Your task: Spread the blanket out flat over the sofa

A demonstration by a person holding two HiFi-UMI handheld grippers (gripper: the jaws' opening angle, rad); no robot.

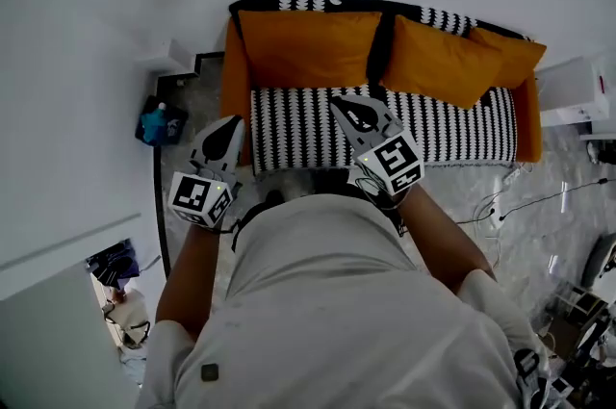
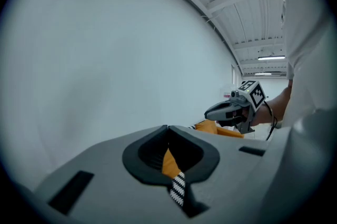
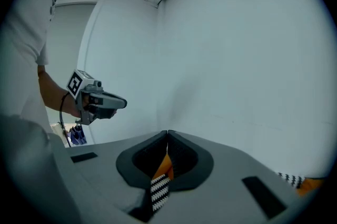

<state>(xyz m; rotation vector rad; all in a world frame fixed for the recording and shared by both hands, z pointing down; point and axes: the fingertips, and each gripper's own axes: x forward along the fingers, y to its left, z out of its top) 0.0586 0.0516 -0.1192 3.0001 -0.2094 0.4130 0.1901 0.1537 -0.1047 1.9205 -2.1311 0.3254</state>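
- Left gripper (image 1: 223, 136): held in the air at 10 o'clock from the person's torso, over the floor just before the sofa's (image 1: 234, 80) left front corner. In the left gripper view its fingers (image 2: 152, 139) are pressed together at the tips and pinch nothing. Orange and black-and-white cloth shows only as background through the slit beneath the tips.
- Right gripper (image 1: 351, 112): held at 12 o'clock from the torso, above the front edge of the sofa seat. In the right gripper view its fingers (image 3: 181, 148) are likewise pressed together and empty, with the same colours showing through the slit.
- Blanket (image 1: 462, 123): black-and-white zigzag cloth lying over the sofa seat, from beside the left arm at 9 o'clock to the right arm at 3 o'clock. Its front hem hangs at the seat's front edge. A matching strip runs along the top of the backrest at 12 o'clock. Neither gripper touches it.
- Cushions: three orange cushions lean on the backrest, a wide one (image 1: 308, 46) at the left, a tilted one (image 1: 438, 61) at centre-right and a smaller one (image 1: 510, 56) partly behind it.
- Surroundings: a blue object (image 1: 159, 123) lies on the floor at 9 o'clock of the sofa, and cables (image 1: 539, 200) trail over the floor at 4 o'clock.
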